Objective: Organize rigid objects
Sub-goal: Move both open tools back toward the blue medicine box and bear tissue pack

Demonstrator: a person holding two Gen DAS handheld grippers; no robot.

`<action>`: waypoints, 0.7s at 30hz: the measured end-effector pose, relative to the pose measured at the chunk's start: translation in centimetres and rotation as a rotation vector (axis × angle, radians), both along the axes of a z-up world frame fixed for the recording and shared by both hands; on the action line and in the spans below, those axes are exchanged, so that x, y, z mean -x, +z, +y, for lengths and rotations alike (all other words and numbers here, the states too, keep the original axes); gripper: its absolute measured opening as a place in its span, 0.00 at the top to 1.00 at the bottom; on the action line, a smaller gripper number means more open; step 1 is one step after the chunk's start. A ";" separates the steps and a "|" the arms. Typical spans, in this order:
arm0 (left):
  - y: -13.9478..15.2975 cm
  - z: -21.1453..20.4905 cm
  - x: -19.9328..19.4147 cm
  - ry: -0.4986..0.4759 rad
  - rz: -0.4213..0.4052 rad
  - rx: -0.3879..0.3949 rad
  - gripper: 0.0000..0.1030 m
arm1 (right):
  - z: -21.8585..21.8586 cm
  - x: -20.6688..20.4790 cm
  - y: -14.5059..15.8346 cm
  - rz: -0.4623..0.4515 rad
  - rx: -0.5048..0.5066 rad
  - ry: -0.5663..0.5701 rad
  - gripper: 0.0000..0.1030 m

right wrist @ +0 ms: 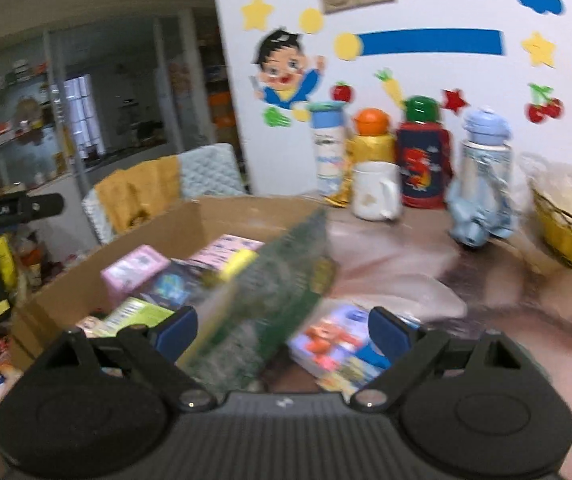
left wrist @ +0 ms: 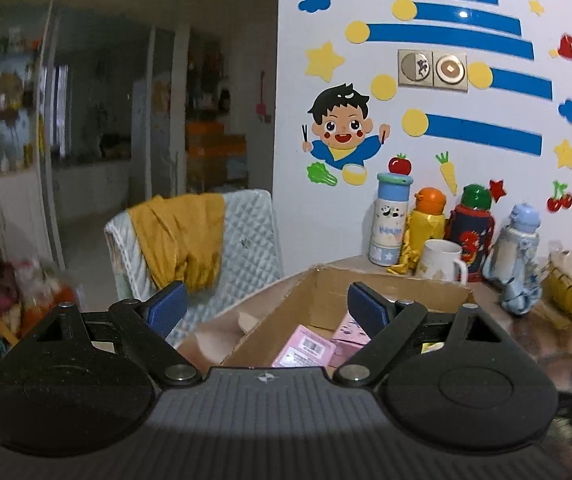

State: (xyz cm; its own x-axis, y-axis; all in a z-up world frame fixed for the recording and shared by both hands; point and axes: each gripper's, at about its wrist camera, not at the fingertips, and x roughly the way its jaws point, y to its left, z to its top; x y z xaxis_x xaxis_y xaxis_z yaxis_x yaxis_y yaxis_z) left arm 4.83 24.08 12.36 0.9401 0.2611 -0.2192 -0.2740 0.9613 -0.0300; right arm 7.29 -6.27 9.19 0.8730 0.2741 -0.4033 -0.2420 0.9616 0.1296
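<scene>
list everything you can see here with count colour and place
cardboard box: 1, brown, on table, holds small boxes
pink boxes: about 3, in box
green box: 1, blurred, tilted between right jaws, grip unclear
picture box: 1, colourful, on table
bottles: 4, blue-white, orange-yellow, green-navy, pale blue, by wall
mug: 1, white, before bottles
basket: 1, yellow, far right
chair: 1, pale quilted, mustard cloth
left gripper: black, blue pads, open
right gripper: same, wide

Box filling up with small packs

Open cardboard box [right wrist: 86,276] on the desk holds pink boxes [right wrist: 134,266], a green one [right wrist: 138,314]. A blurry green pack [right wrist: 270,292] is tilted over its rim; colourful pack [right wrist: 333,344] lies outside.
</scene>
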 end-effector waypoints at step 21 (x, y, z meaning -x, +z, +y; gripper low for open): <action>-2.9 -1.8 -0.8 0.024 0.087 -0.095 0.00 | -4.8 -2.7 -6.1 0.059 0.088 -0.014 0.01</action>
